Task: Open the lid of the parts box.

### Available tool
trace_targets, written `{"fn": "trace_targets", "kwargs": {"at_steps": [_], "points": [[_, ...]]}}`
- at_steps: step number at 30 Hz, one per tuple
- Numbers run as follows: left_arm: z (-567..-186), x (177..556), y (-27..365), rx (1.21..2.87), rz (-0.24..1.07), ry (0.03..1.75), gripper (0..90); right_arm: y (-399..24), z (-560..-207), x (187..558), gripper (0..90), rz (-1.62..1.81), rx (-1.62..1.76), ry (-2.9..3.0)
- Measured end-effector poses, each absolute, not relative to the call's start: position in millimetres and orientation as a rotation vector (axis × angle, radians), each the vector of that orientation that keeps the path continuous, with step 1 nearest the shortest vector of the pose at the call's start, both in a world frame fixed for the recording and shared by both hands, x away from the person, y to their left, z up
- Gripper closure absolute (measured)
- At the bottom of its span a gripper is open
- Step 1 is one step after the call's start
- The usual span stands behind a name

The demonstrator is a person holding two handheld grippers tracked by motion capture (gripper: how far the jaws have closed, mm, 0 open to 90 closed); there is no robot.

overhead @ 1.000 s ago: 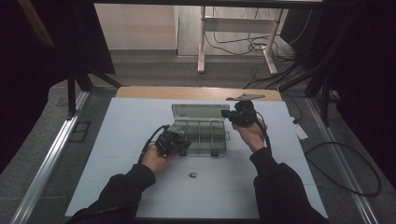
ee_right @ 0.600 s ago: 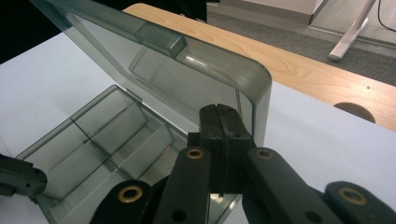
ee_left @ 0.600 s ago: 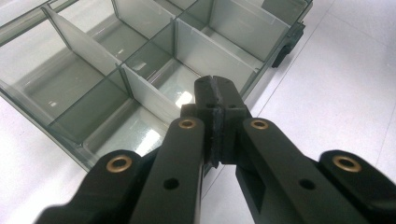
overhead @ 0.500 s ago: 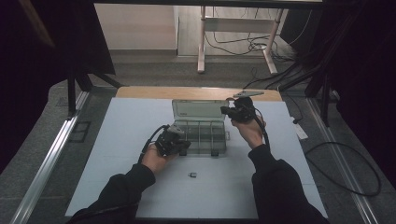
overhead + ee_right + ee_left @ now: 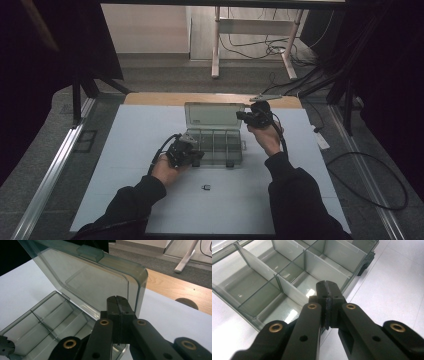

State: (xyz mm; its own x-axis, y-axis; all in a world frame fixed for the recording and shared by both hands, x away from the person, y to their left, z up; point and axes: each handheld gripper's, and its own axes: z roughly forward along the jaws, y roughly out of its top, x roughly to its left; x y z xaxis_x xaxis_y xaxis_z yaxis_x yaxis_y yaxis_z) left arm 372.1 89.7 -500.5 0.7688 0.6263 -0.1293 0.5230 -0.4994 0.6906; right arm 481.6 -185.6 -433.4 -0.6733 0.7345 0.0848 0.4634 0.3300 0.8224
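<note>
You had the divided box open at the middle of the table, lid upright and compartments empty. Your left gripper stood pressed together over its front rim, your right gripper pressed together against the lid's edge. A small part remained unloaded on the table.

Lab: dark curtains, floor cables, aluminium rails

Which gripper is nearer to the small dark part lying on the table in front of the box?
Left. The left gripper is just behind the small part; the right gripper is farther back, by the open lid.
</note>
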Motion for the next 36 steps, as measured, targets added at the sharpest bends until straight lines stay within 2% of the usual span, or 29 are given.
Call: {"fn": "trace_targets", "kwargs": {"at_steps": [26,36], "points": [[-500,372,90,2.212,0.175,0.855,88.9,-181,-439,508,89.1,1.244,1.146,2.274],[-500,373,89,2.212,0.17,0.868,88.8,-181,-440,501,88.8,1.225,1.125,2.325]]}}
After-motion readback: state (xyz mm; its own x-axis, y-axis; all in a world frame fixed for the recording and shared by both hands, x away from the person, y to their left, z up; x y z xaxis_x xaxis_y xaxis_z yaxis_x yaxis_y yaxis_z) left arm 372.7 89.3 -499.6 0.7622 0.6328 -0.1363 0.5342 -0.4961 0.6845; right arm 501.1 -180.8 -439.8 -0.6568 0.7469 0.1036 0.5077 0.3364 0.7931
